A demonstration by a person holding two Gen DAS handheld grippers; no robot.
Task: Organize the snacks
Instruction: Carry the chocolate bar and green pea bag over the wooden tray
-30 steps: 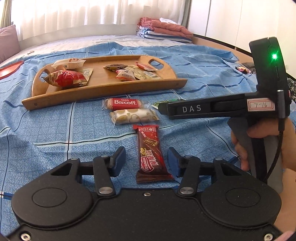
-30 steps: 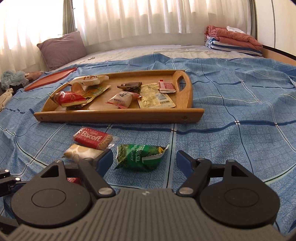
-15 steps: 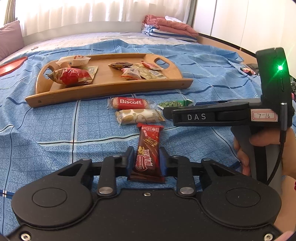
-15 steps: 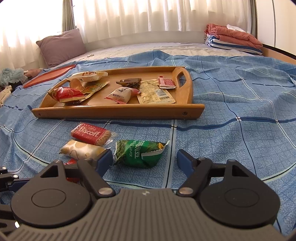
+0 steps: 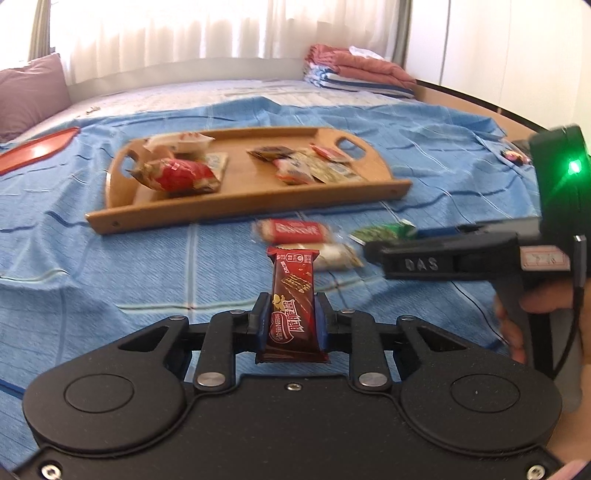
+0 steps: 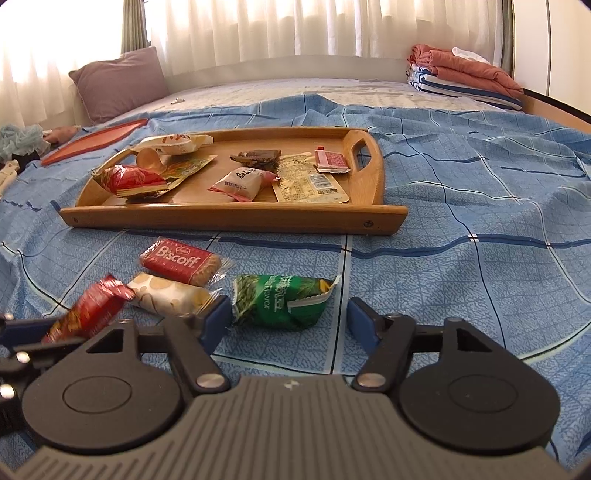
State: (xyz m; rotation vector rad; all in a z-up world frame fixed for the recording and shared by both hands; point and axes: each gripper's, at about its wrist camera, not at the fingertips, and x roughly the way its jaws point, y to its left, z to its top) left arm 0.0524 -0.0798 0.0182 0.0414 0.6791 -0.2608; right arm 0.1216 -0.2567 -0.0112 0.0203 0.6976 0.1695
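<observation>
Left gripper (image 5: 291, 321): pressed onto a dark red chocolate bar (image 5: 292, 295), bar lifted off the sheet and pointing away from the camera.
Right gripper (image 6: 288, 319): spread wide, low over the sheet, left fingertip touching or just beside a green packet (image 6: 282, 301); nothing pinched.
Surface: blue checked bedsheet (image 6: 461, 258), wrinkled, spread over a bed.
Loose snacks: red Biscoff biscuit (image 6: 181, 260) and pale spotted packet (image 6: 170, 297) side by side on the sheet, just left of the green packet, between the grippers and the tray.
Tray (image 6: 236, 218): wooden, with cut-out handles, lay on the sheet beyond the loose snacks; held a red bag (image 6: 129, 179) at the left, a white and pink pouch (image 6: 240, 182) mid-tray, a dark wrapper (image 6: 256, 155), a flat yellowish sachet (image 6: 310, 182) and a small pink packet (image 6: 330, 160) near the right handle.
Room: purple pillow (image 6: 118, 81) and a flat red lid (image 6: 92, 142) far left; folded pink and striped blankets (image 6: 465, 70) far right; white curtains (image 6: 295, 29) behind, brightly backlit.
Only in left view: right gripper from the side, marked DAS, green light lit, hand (image 5: 517, 321) on its grip; picture somewhat blurred.
Only in right view: Biscoff lettering readable; chocolate bar seen at the lower left edge, tilted upward; bare mattress past the sheet.
</observation>
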